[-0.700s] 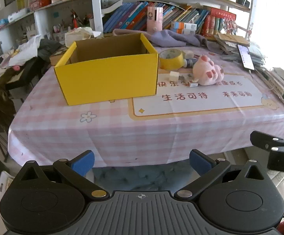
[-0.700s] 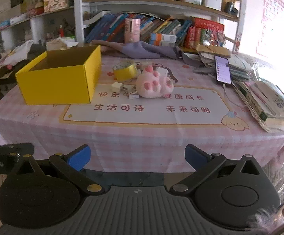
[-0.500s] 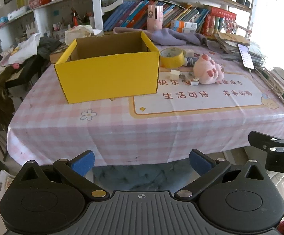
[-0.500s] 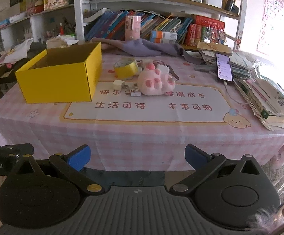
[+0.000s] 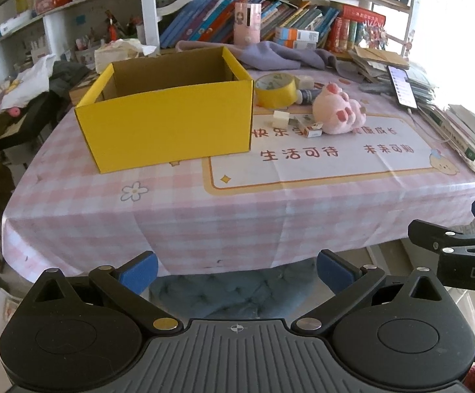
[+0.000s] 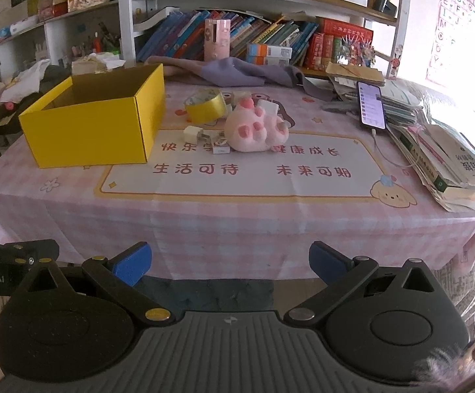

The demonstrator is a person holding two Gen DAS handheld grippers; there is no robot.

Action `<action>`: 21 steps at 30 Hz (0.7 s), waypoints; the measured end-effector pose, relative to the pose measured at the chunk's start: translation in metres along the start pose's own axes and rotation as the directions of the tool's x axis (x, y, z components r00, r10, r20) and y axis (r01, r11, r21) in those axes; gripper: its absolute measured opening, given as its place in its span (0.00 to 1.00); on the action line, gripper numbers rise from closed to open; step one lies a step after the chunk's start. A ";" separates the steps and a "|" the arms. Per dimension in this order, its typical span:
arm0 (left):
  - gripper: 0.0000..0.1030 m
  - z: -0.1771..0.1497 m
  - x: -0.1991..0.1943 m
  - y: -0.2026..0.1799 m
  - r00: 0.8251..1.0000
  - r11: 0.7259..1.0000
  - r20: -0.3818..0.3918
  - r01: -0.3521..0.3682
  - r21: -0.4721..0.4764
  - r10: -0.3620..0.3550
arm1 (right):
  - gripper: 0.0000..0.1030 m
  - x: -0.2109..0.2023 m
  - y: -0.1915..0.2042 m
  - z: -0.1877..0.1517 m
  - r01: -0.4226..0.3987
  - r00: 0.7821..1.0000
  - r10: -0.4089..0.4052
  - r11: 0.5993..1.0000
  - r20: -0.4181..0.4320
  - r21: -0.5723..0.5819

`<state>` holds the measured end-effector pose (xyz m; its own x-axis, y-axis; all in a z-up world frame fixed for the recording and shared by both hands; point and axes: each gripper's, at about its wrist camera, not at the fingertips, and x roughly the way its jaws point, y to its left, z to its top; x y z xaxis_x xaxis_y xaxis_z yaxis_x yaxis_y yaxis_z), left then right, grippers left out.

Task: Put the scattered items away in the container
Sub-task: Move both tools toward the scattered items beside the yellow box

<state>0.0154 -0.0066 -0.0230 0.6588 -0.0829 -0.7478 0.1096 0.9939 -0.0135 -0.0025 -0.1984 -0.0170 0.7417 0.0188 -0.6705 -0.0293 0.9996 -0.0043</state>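
Yellow box (image 5: 168, 124) open-topped, apparently empty. Tape roll (image 5: 276, 90), pink plush (image 5: 338, 113), small boxes clustered just beside. Left gripper (image 5: 235, 270), right gripper (image 6: 229, 262): fingers apart, empty, off table edge. Risk: soft plush slips, tape rolls.

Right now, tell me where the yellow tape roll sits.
In both wrist views the yellow tape roll stands on the table just right of the yellow box, behind the pink plush paw.

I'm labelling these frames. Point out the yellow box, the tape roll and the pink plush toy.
yellow box (image 5: 168, 127), left wrist view, front wall
tape roll (image 5: 278, 93), left wrist view, outer yellow band
pink plush toy (image 6: 253, 131), right wrist view, paw sole
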 end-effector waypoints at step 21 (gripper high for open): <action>1.00 0.024 0.029 -0.013 0.999 0.999 -0.022 0.050 0.020 -0.050 | 1.00 0.028 -0.013 0.016 0.013 0.999 -0.013 1.000 -0.029 -0.002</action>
<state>0.0510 -0.0239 -0.0284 0.6357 -0.1307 -0.7608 0.1577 0.9868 -0.0378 0.0297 -0.2102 -0.0236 0.7220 0.0048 -0.6919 -0.0205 0.9997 -0.0145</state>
